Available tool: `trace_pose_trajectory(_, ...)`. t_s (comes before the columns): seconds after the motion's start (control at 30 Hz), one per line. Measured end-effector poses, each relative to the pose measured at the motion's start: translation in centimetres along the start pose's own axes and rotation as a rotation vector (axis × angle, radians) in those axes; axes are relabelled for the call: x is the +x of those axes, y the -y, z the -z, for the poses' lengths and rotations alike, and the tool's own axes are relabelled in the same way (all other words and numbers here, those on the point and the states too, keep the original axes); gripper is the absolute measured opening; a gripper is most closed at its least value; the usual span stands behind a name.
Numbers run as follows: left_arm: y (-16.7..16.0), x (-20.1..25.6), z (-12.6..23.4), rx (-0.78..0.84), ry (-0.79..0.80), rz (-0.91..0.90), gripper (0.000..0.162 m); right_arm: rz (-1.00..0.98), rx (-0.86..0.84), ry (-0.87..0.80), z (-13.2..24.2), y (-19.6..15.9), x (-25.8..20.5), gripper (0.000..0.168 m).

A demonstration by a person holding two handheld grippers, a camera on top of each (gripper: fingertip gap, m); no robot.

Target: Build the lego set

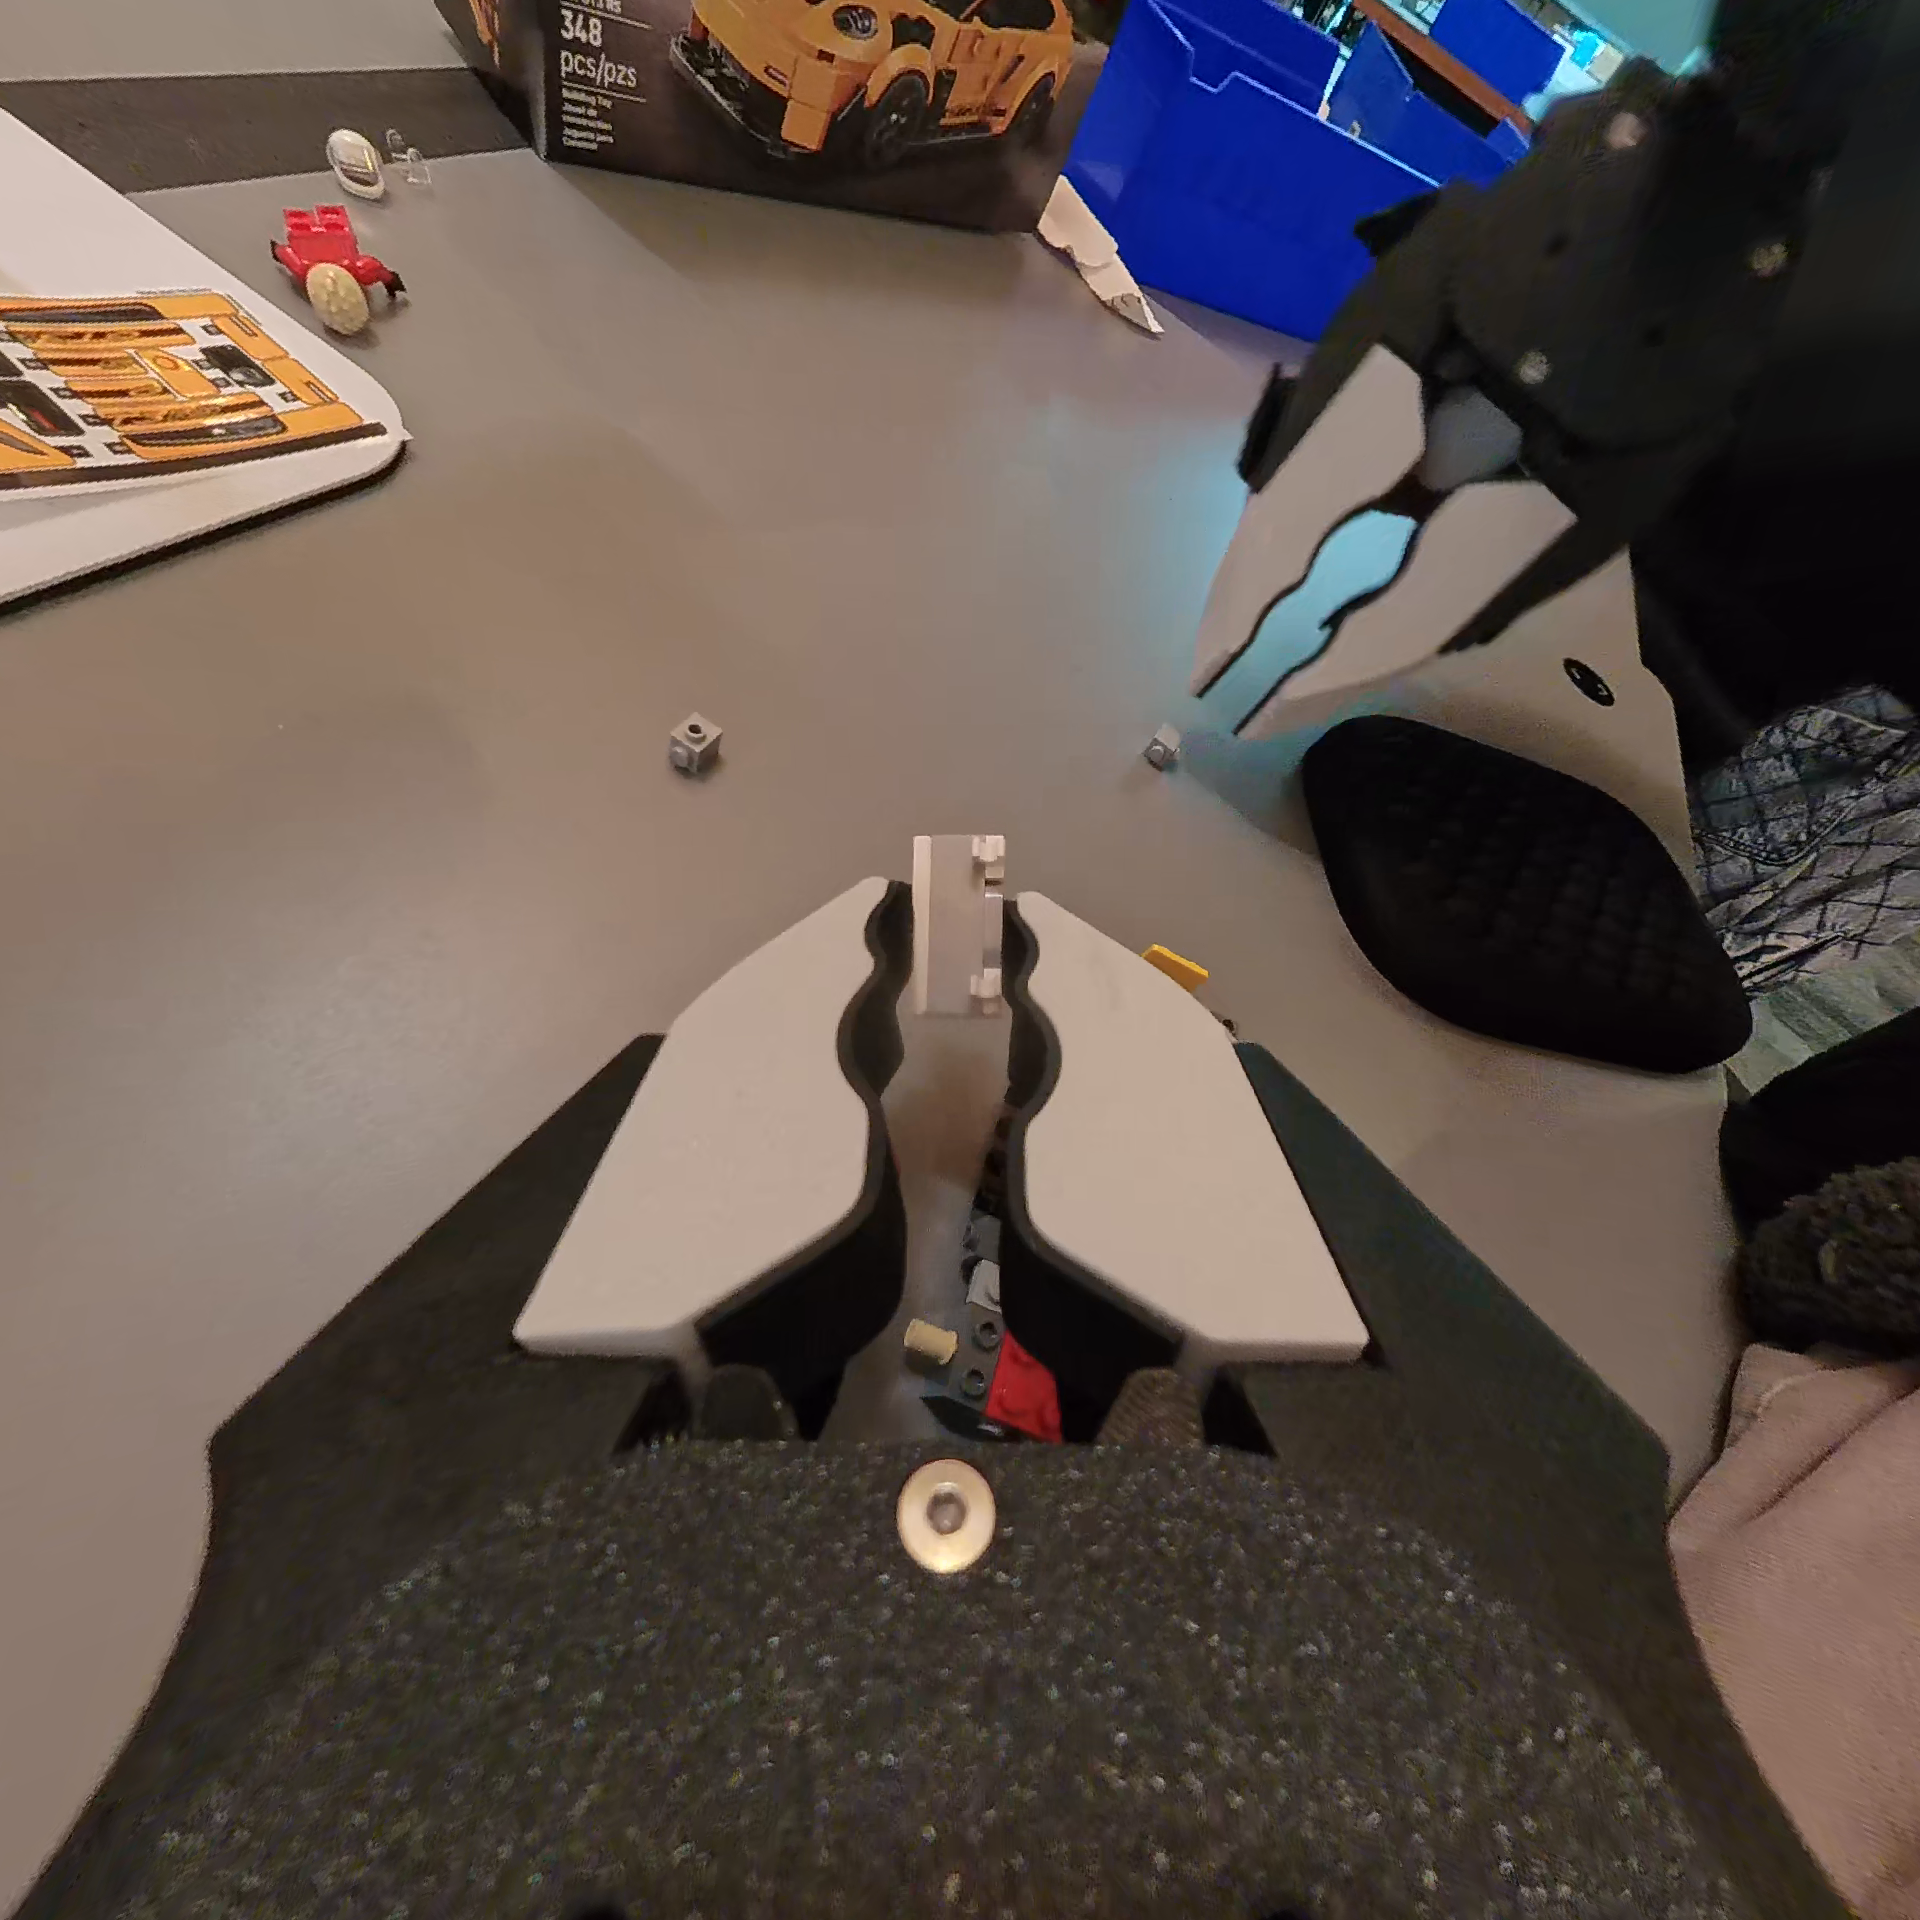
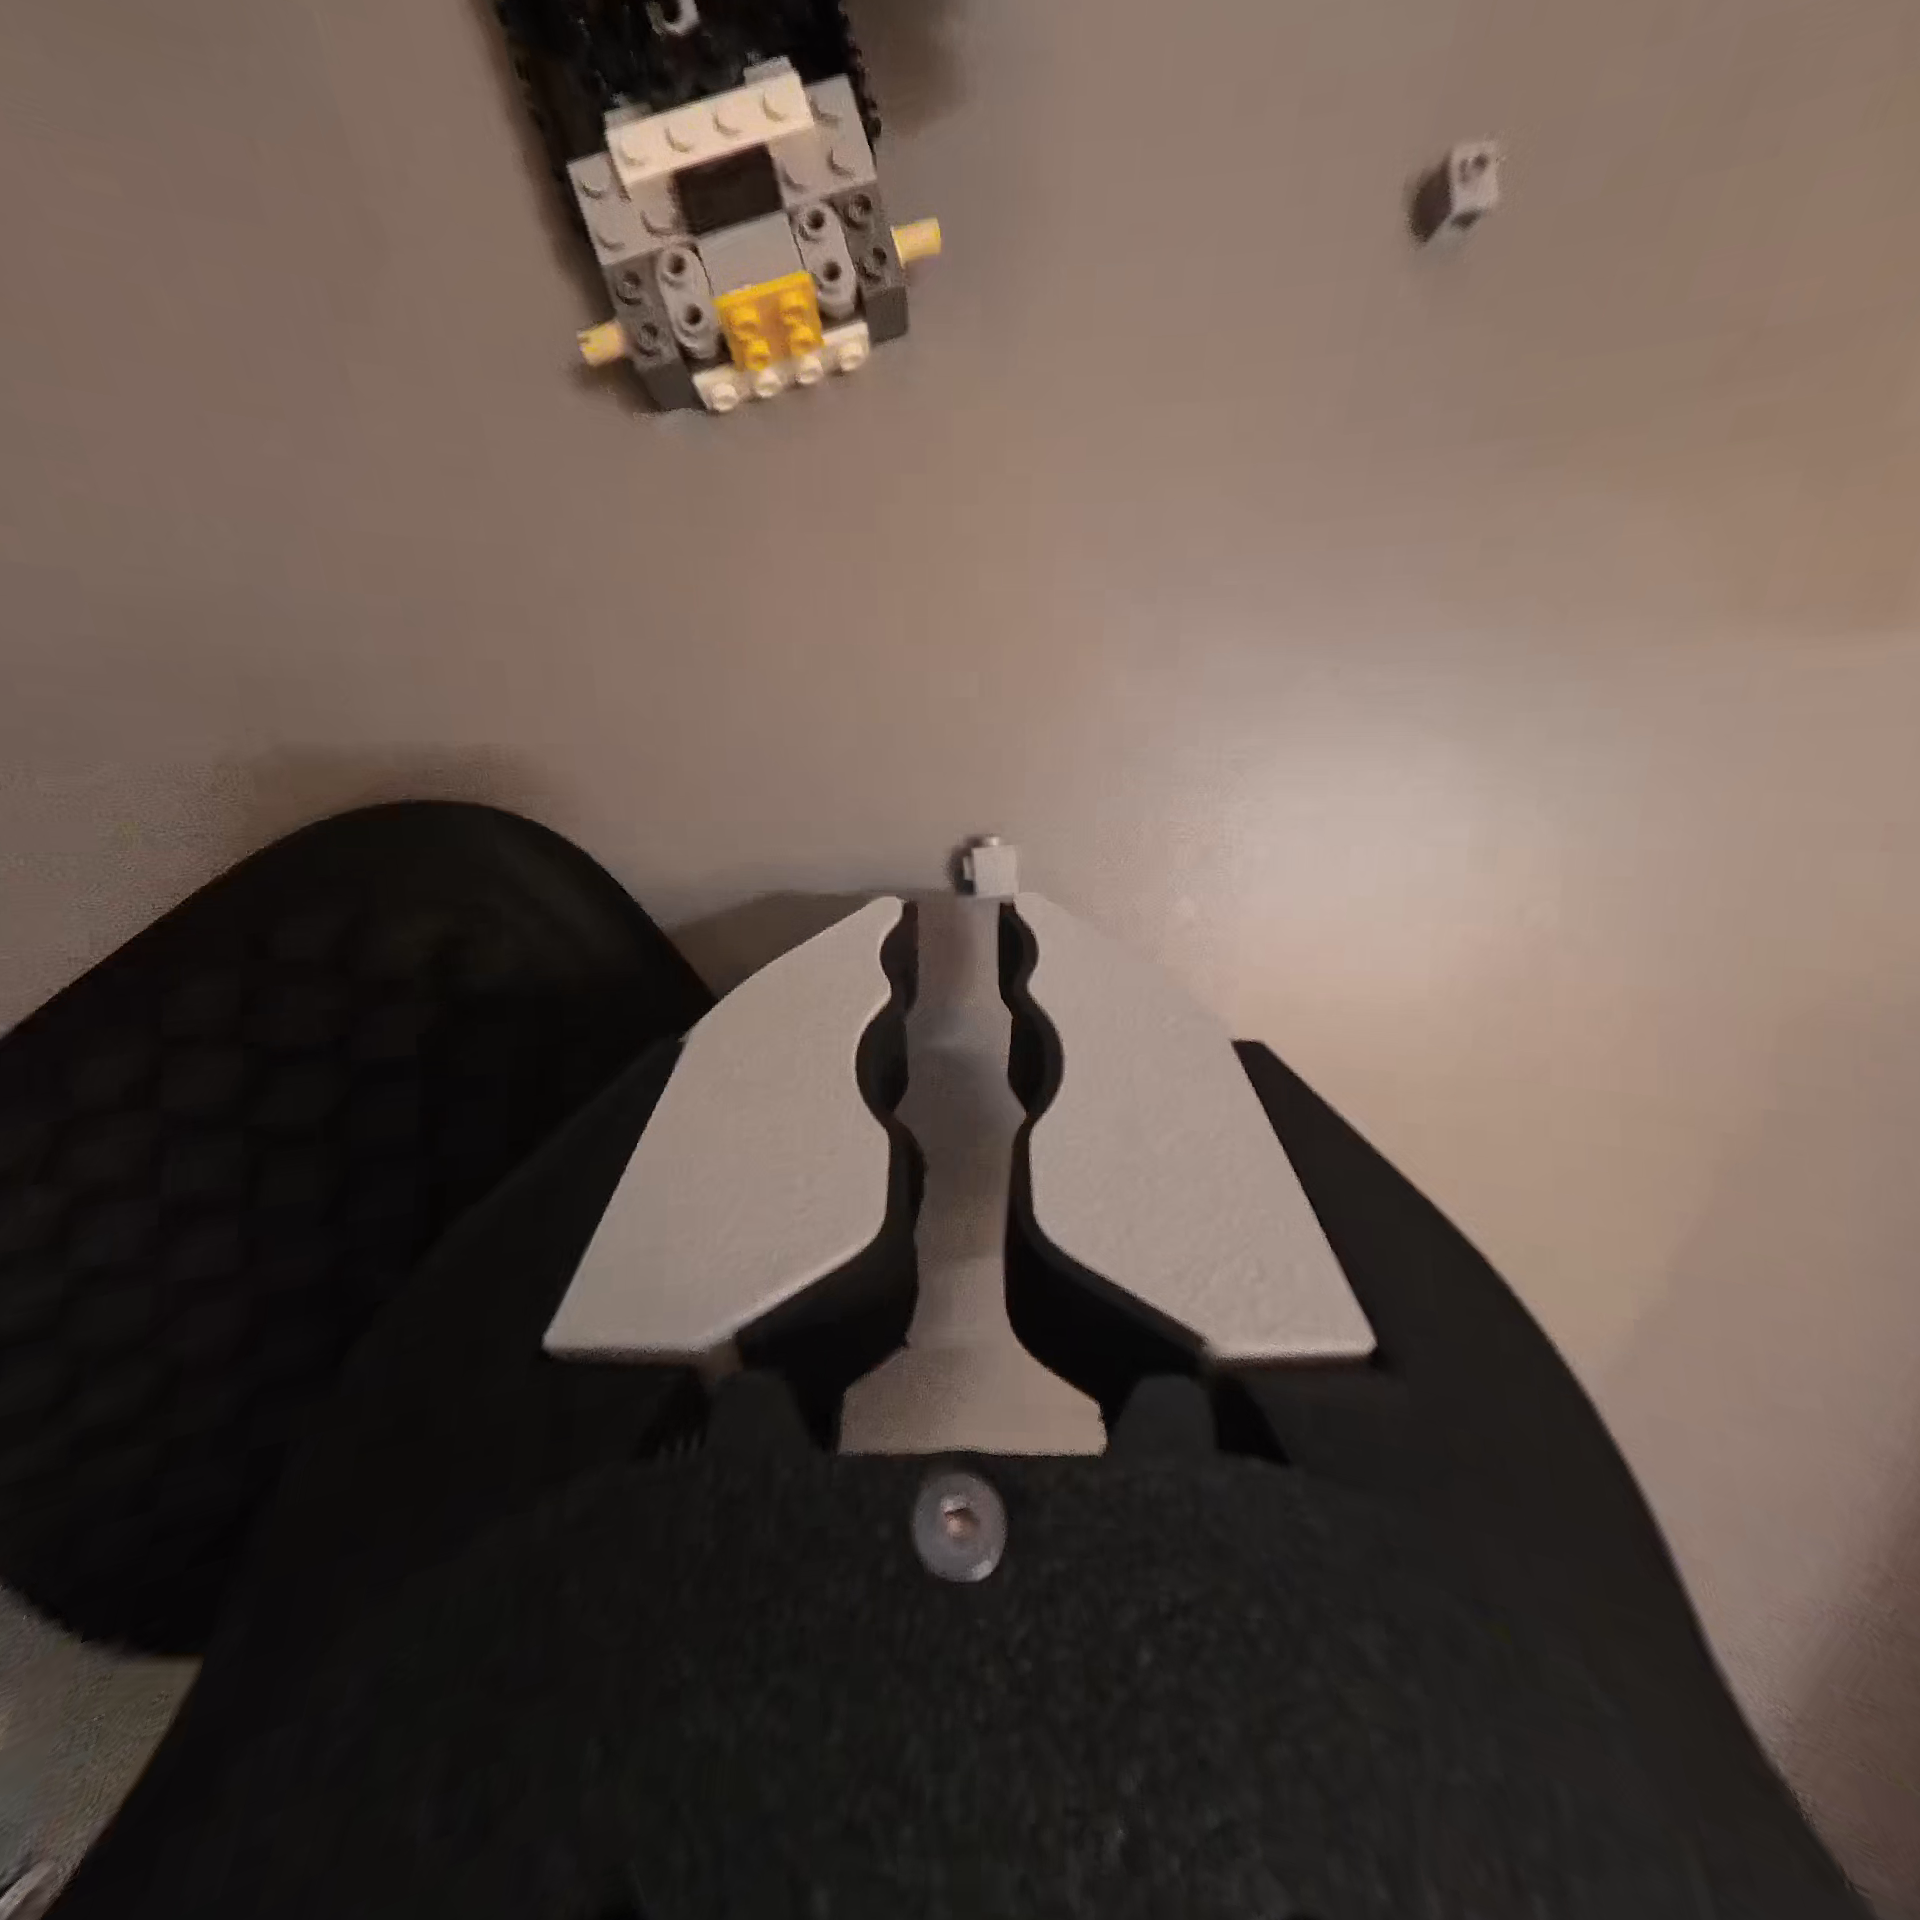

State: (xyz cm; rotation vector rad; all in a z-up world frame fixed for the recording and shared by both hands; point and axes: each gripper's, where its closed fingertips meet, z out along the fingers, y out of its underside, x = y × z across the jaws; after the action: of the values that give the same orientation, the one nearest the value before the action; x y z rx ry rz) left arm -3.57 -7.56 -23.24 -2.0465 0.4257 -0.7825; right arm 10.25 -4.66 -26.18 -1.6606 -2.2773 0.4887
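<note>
Smooth grey tabletop (image 1: 727, 582) filling both views, darker strip along its far edge at eleven o'clock, blue plastic bins (image 1: 1226, 177) at one o'clock, black mesh chair seat (image 1: 1517, 894) at three o'clock, pale cyan glare nearby.

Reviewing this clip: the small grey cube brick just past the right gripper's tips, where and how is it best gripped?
Probably across its two plain side faces, coming straight down from above. The small grey brick sits loose on the table just past the right gripper, whose narrow gap roughly matches its width; one stud shows at its top edge, so pinch the flat faces instead.
</note>
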Motion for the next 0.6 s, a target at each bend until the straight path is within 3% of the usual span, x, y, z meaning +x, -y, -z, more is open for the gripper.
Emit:
trace_pose_trajectory(0.27, -0.1, -0.2, -0.1, -0.006, -0.008, 0.014, 0.016, -0.139, -0.073, 0.47, -1.0, 0.6, 0.6, 0.007)
trace_pose_trajectory(0.47, -0.2, -0.3, 0.0, -0.007, -0.018, 0.028, 0.016, -0.076, -0.194, 0.537, -1.7, 0.0, -0.1, 0.009)
trace_pose_trajectory(0.6, -0.2, -0.3, 0.0, -0.009, -0.02, 0.028, 0.016, -0.035, -0.207, 0.492, -1.7, -0.1, -0.3, 0.009)
